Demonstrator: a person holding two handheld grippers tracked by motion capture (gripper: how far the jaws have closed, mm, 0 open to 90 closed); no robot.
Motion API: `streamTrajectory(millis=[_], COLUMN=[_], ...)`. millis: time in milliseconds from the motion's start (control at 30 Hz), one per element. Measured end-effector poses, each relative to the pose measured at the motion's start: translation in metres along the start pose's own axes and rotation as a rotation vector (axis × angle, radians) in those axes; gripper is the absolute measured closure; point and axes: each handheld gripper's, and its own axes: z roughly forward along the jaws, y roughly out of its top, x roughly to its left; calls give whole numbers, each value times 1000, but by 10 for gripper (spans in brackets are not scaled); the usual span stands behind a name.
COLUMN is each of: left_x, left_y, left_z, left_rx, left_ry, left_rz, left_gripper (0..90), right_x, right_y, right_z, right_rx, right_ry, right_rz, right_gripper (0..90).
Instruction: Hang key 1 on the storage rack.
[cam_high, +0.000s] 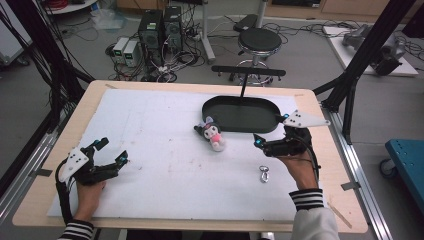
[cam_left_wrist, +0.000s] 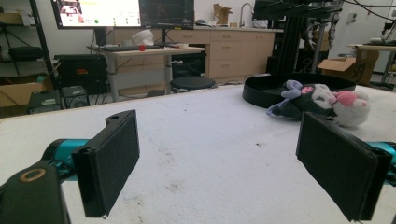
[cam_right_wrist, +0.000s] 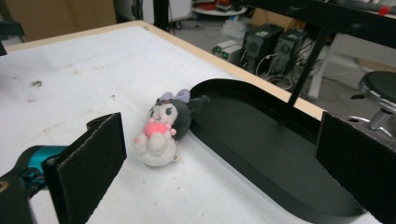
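We judge the work barely begun: our right claw (cam_high: 270, 141) and left claw (cam_high: 113, 151) gape wide and empty, while the plush toy (cam_high: 213, 134) lies on the surface (cam_high: 150, 135) just beside the black tray (cam_high: 240, 114), not yet gripped.

We find no text, label, brand or number that we can read in these pictures. The monitor (cam_left_wrist: 95, 11) at the back of the left gripper view shows coloured window content, but its writing is too small and blurred for us to make out. The cardboard boxes (cam_left_wrist: 348, 63) near the right edge carry no print that we can read.
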Motion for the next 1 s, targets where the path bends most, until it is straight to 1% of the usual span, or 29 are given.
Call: streamTrajectory(millis=[67,100,133,167,267,300,367,400,433,467,533,567,600,633,667,767,867,900,1000], left_x=[0,0,0,0,0,0,0,0,0,0,0,0,0,0,0,0,0,0,0], left_y=[0,0,0,0,0,0,0,0,0,0,0,0,0,0,0,0,0,0,0], left_z=[0,0,0,0,0,0,0,0,0,0,0,0,0,0,0,0,0,0,0], left_rx=[0,-1,-1,0,-1,-2,1,1,0,0,0,0,-1,-1,0,0,0,0,0], left_ry=[-1,-1,0,-1,-1,-1,0,0,-1,-1,0,0,-1,-1,0,0,0,0,0], left_rz=[0,-1,-1,-1,-2,-1,1,1,1,1,-2,-2,-1,0,-1,-1,0,-1,0], left_gripper=[137,137,137,137,137,137,137,137,137,137,137,137,137,137,137,137,137,137,137], right_x=[-2,-3,-4,-4,-4,-3,-2,-2,-2,1,3,3,5,6,8,13,18,18,26], right_y=[5,7,9,13,17,21,24,26,26,28,29,29,30,31,31,32,35,35,39], right_z=[5,8,10,15,21,27,34,39,39,46,53,53,60,63,66,76,87,87,102], right_rx=[19,20,32,63,85,110,133,145,145,175,187,187,209,220,224,267,296,296,339], right_ry=[9,14,25,30,38,40,43,53,53,68,72,72,74,77,82,94,112,112,110], right_rz=[-2,-7,1,1,-8,-16,-26,-27,-27,-24,-35,-35,-26,-19,-21,-32,-40,-40,-43], right_gripper=[13,13,13,13,13,13,13,13,13,13,13,13,13,13,13,13,14,14,13])
